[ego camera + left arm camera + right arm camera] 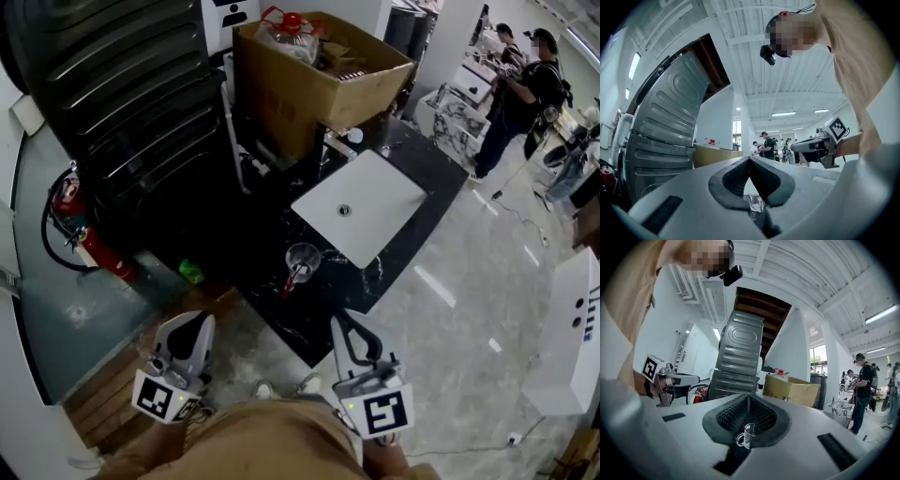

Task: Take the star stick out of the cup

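A clear cup (302,256) stands on the black marble counter (427,173), near its front edge, with the red star stick (292,278) leaning out of it toward me. My left gripper (201,322) is shut and held low, to the left of the cup and well short of it. Shut too, my right gripper (337,322) hangs just in front of the counter's corner, below and right of the cup. In the left gripper view the cup (755,202) shows below the closed jaws (749,160). The right gripper view shows the cup (748,433) and the stick (741,430) under its closed jaws (748,398).
A white sink basin (359,204) is set into the counter behind the cup. An open cardboard box (314,75) stands at the back. A red fire extinguisher (94,242) and a green object (191,272) lie at the left. People (523,89) stand far right.
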Demonstrator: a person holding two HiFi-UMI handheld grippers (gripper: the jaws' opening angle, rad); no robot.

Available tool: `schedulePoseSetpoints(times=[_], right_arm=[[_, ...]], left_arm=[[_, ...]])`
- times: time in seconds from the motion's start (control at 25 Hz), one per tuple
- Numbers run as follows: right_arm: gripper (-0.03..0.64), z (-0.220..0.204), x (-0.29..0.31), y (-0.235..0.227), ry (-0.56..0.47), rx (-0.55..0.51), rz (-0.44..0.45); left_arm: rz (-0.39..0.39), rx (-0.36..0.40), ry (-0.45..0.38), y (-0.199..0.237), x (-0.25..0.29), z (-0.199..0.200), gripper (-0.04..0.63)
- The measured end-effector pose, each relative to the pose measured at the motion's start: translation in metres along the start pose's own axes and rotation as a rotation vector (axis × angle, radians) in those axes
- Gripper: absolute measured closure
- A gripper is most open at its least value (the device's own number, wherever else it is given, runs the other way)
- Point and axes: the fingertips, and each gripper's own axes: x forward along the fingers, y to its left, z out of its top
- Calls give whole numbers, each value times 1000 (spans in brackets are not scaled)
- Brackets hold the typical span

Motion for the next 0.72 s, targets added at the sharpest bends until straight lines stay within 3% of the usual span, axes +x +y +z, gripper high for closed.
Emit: schedulePoseSetpoints(times=[0.72], right_arm=[[611,-12,9,1,22,-19,49]], left_arm=[[33,-5,26,-1,-6,-5,595]])
